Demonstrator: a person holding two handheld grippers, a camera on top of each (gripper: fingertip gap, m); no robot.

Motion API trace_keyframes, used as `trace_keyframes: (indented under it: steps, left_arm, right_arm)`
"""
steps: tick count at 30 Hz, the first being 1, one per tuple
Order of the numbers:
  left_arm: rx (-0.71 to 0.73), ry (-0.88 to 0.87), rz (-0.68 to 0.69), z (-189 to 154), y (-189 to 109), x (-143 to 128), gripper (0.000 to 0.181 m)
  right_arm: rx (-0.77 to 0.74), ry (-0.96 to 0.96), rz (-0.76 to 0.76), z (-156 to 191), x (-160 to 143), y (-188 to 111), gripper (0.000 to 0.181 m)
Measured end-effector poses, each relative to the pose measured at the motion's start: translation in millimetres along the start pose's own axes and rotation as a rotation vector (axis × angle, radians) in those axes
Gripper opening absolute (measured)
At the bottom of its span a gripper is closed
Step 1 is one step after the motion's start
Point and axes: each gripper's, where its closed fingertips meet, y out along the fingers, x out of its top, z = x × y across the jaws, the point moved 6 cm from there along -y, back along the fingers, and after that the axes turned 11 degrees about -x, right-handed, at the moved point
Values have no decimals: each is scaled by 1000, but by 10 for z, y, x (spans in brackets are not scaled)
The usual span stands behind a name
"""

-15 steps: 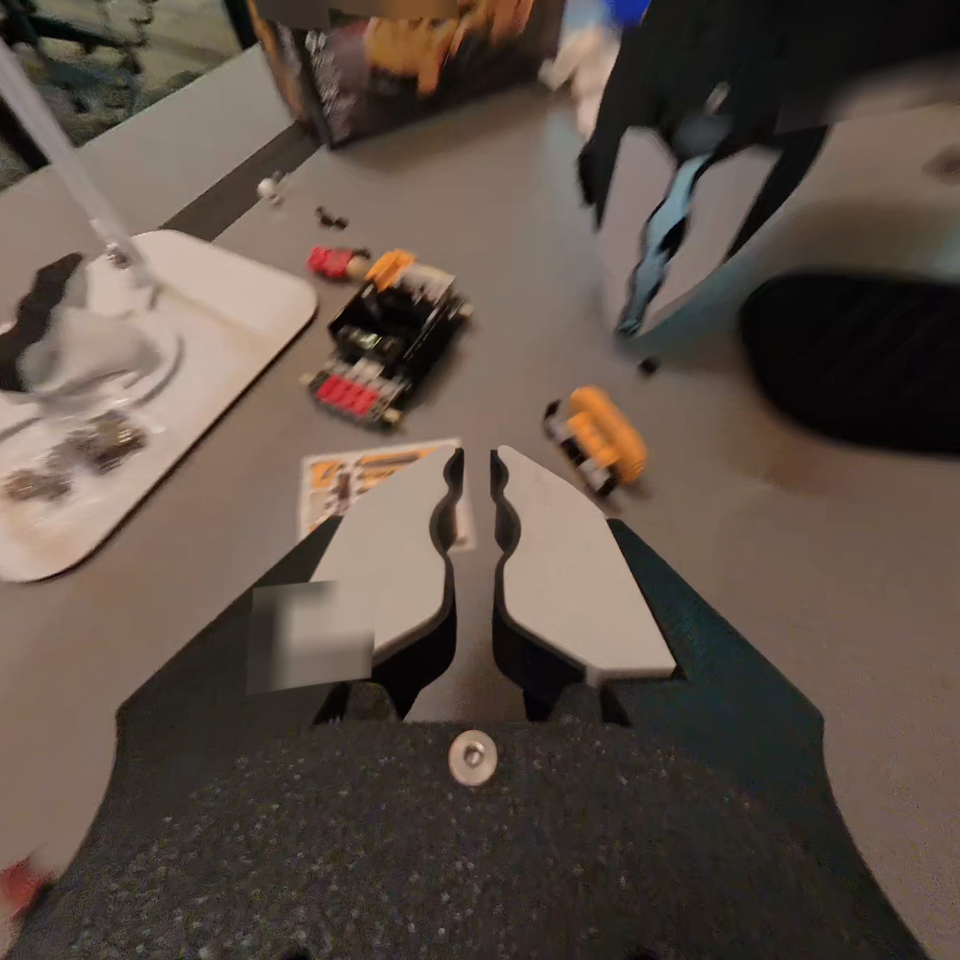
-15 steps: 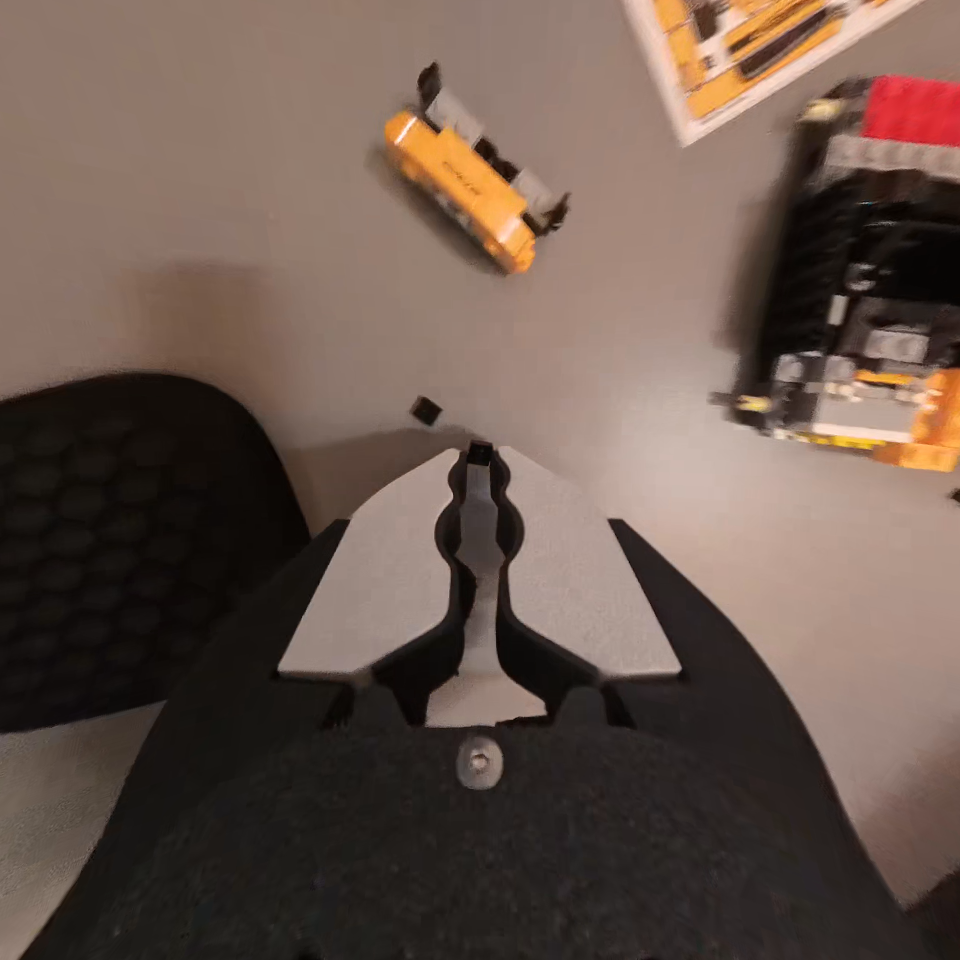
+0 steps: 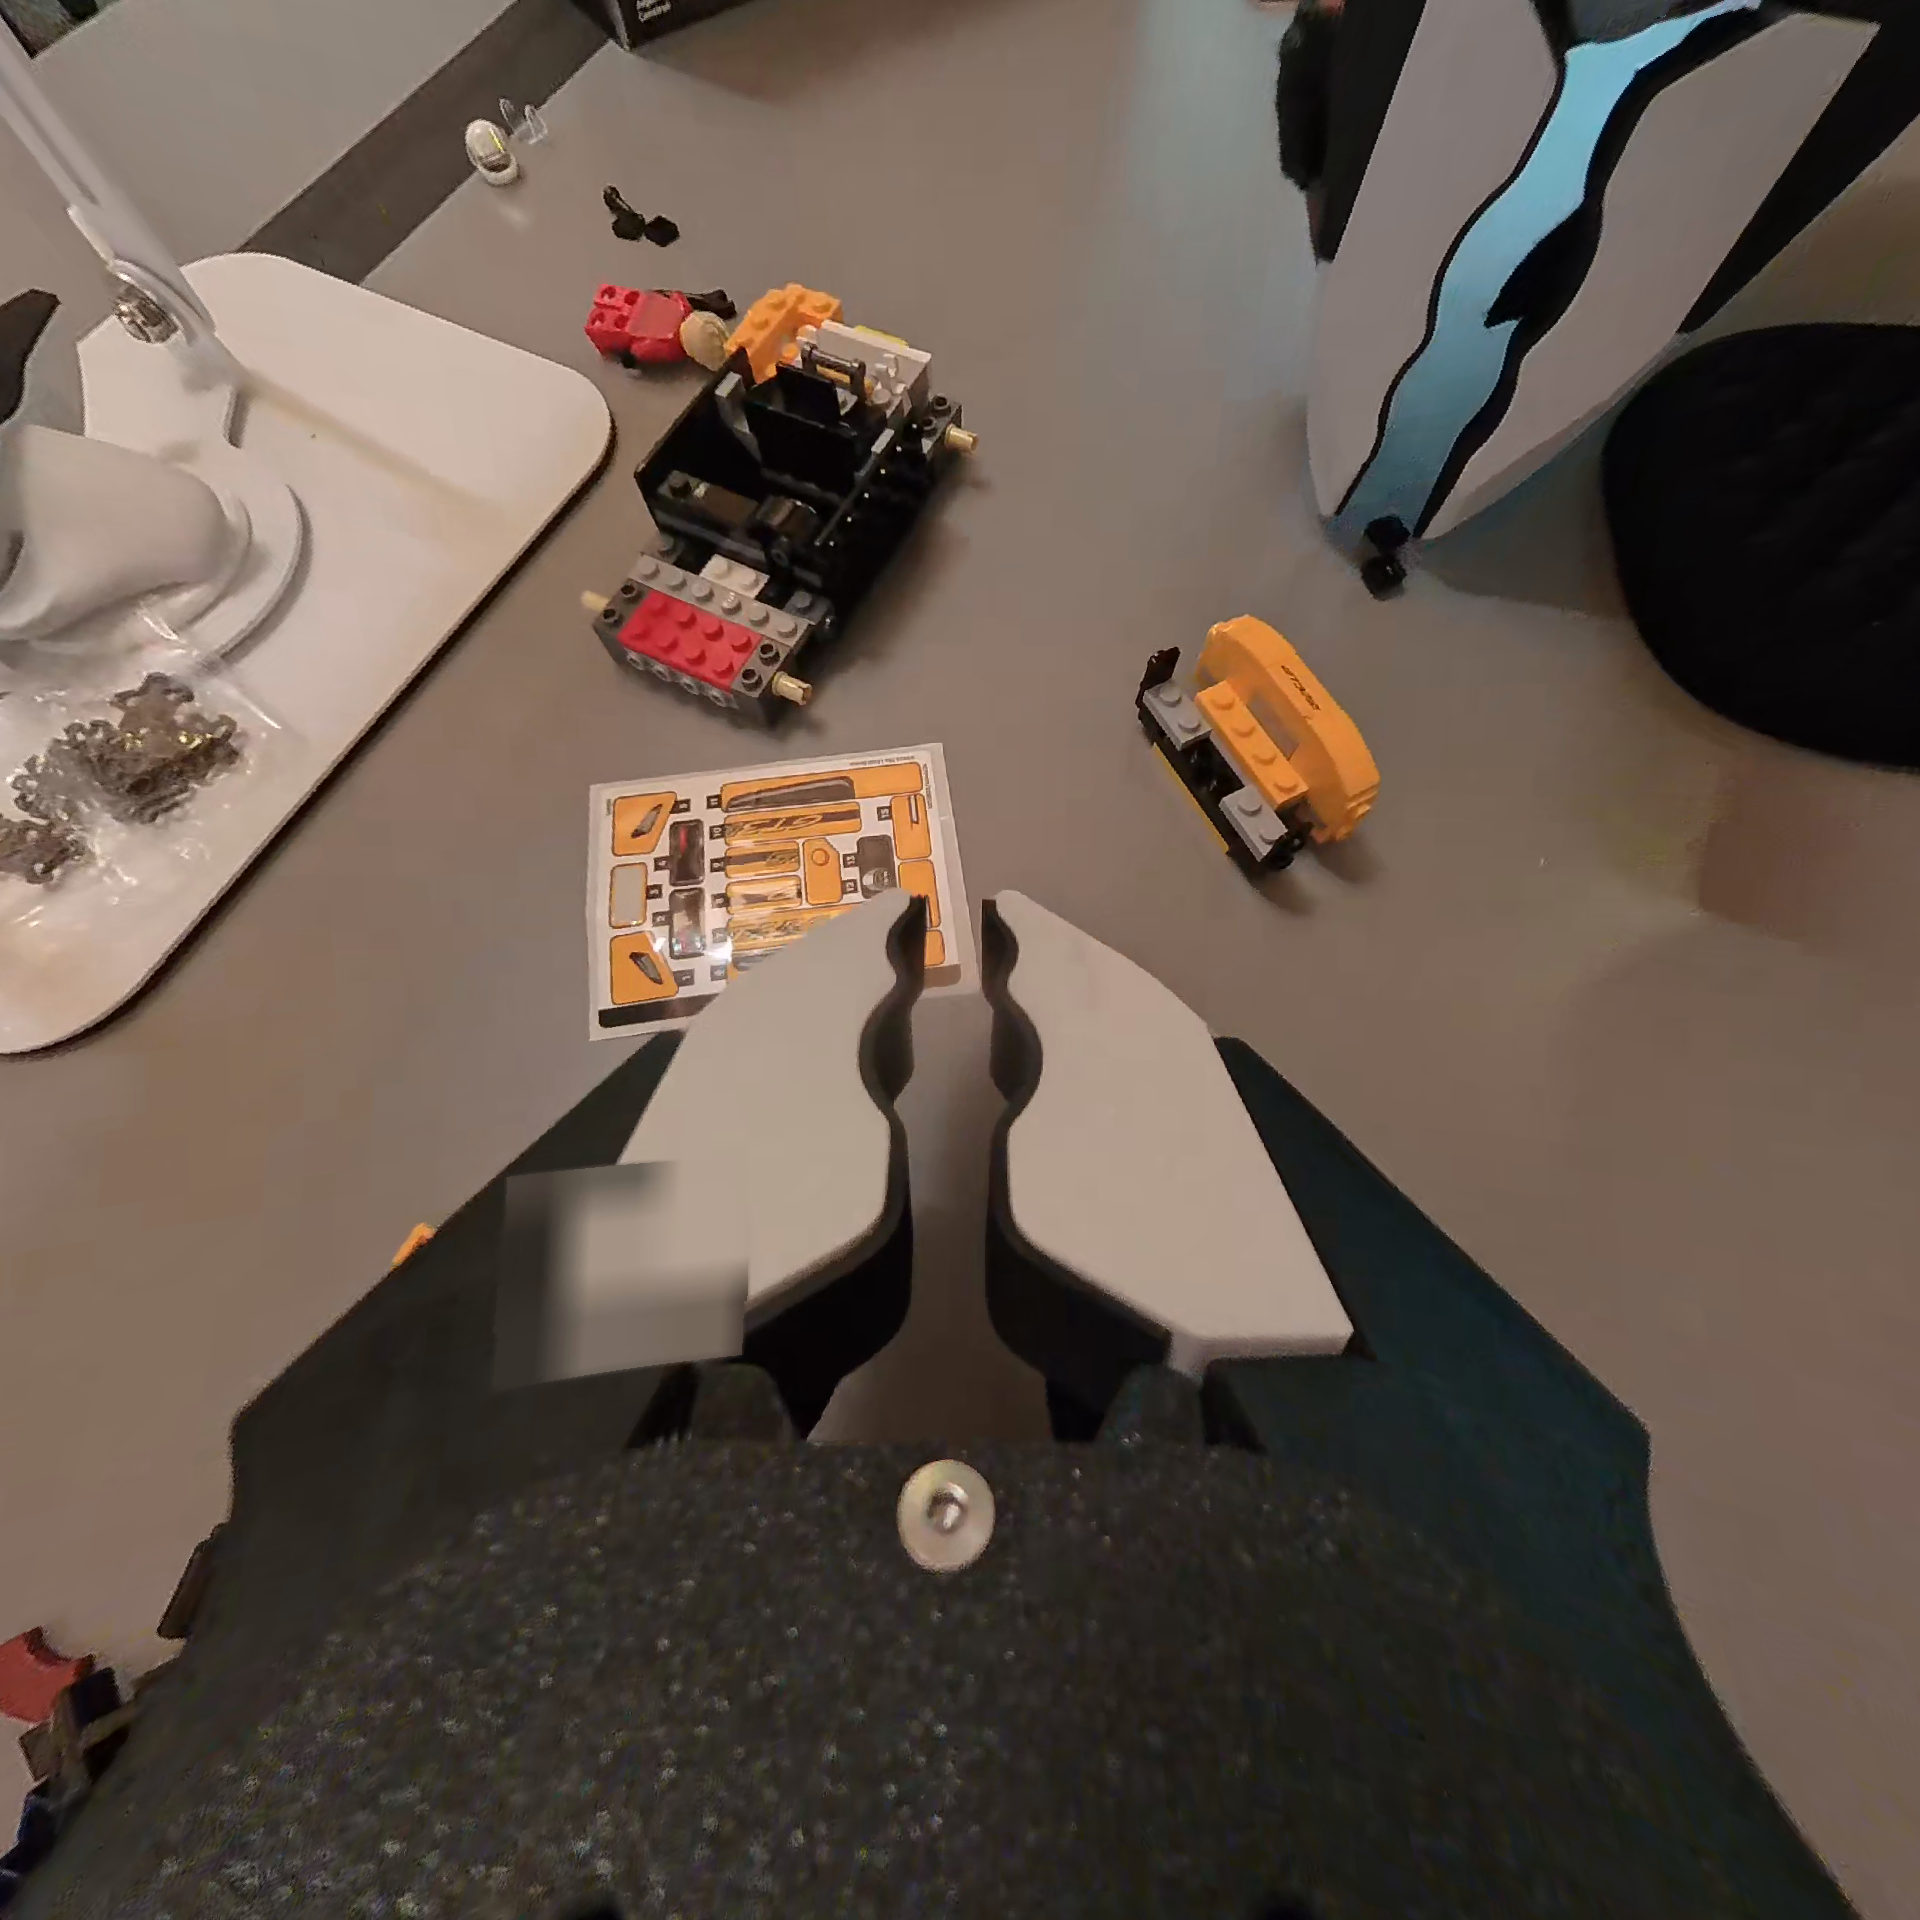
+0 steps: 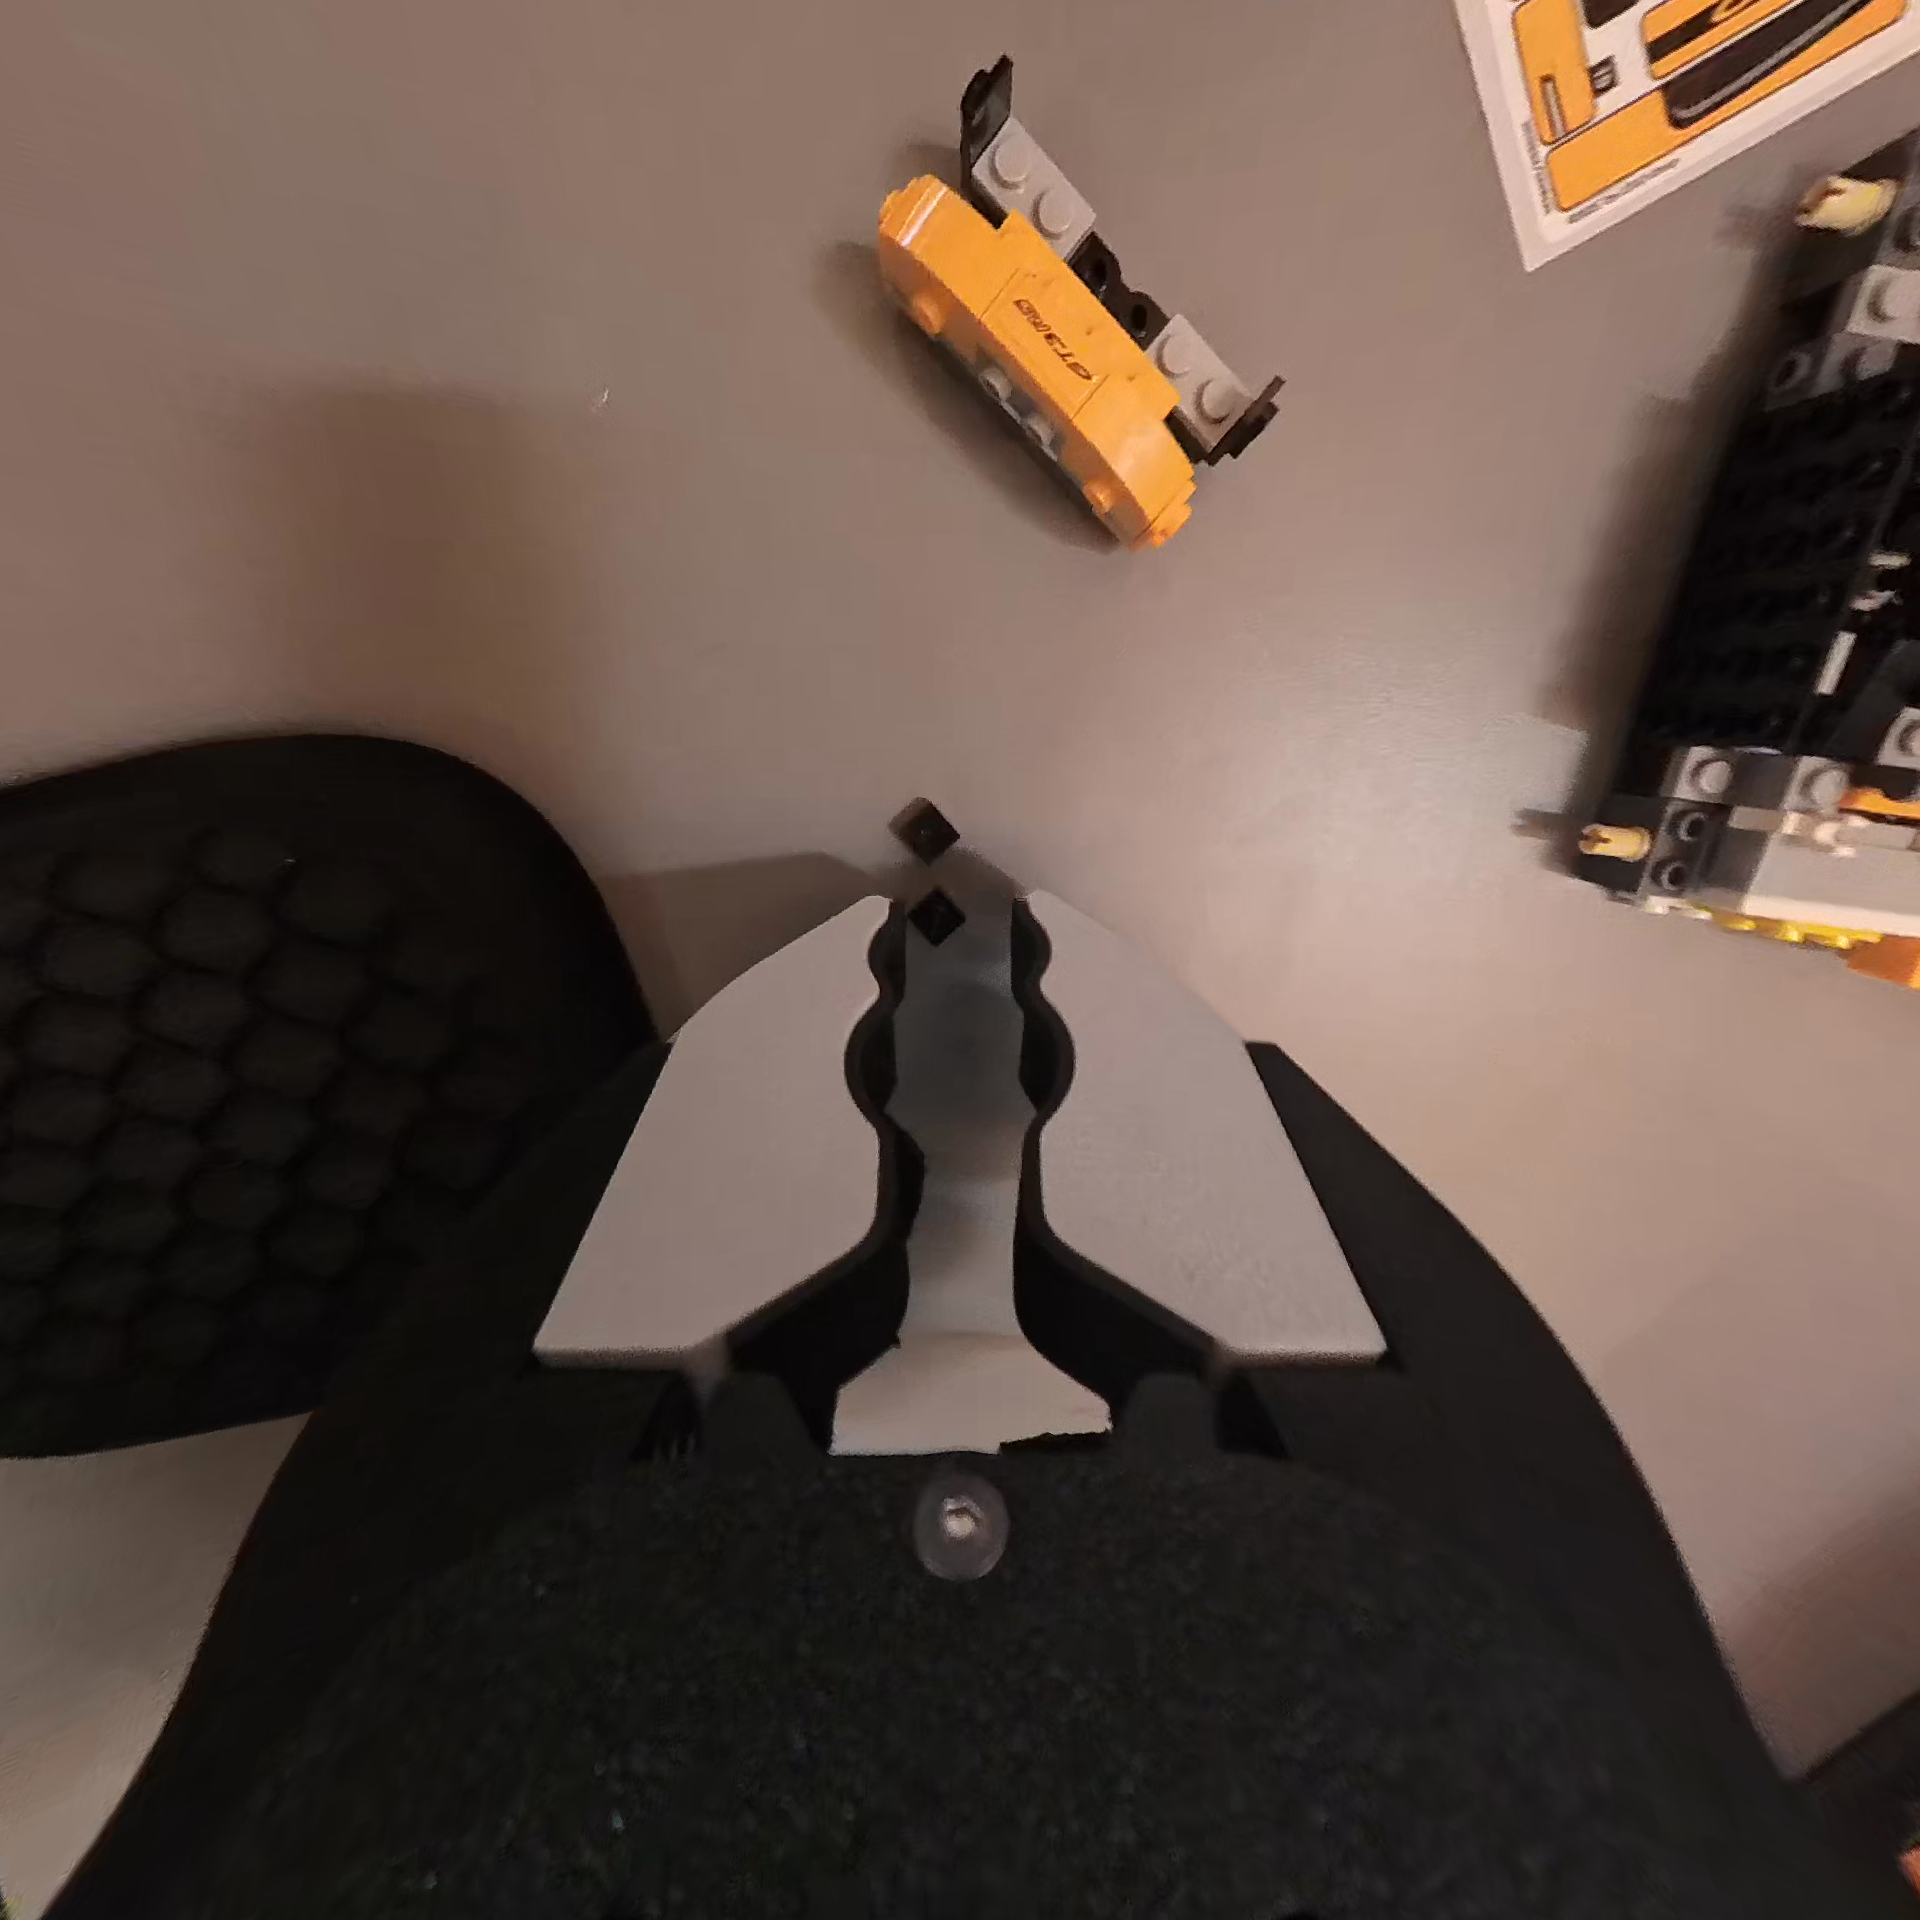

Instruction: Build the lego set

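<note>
Office-like desk: plain grey tabletop [image 3: 1351, 1143], white stand base [image 3: 395, 416], black mesh chair [image 3: 1787, 540] alongside

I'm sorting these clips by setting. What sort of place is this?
Probably an office or workroom desk, not a workshop. A plain grey table holds a white stand base, a black mesh chair sits at the edge, and a half-built car and sticker sheet lie loose on it.

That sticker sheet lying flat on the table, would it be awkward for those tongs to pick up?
Probably. The sticker sheet looks thin and lies flush on the grey table, with no raised edge to pinch. It would likely slide when nudged, then bend and droop if lifted by a corner. Its glossy surface may also be slippery.
</note>
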Motion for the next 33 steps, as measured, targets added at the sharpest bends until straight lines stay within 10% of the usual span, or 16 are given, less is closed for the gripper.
trace_keyframes:
  steps: [13,23,33]
  left_arm:
    - [130,-78,58,208,-47,-84,15]
    - [253,-165,-24,381,-430,-215,12]
    - [255,-135,-63,340,-542,-152,12]
  right_arm:
    - [-242,250,-430,-461,406,-457,31]
    - [-57,58,-71,-828,1318,550,73]
    - [-18,78,-16,-933,1392,658,32]
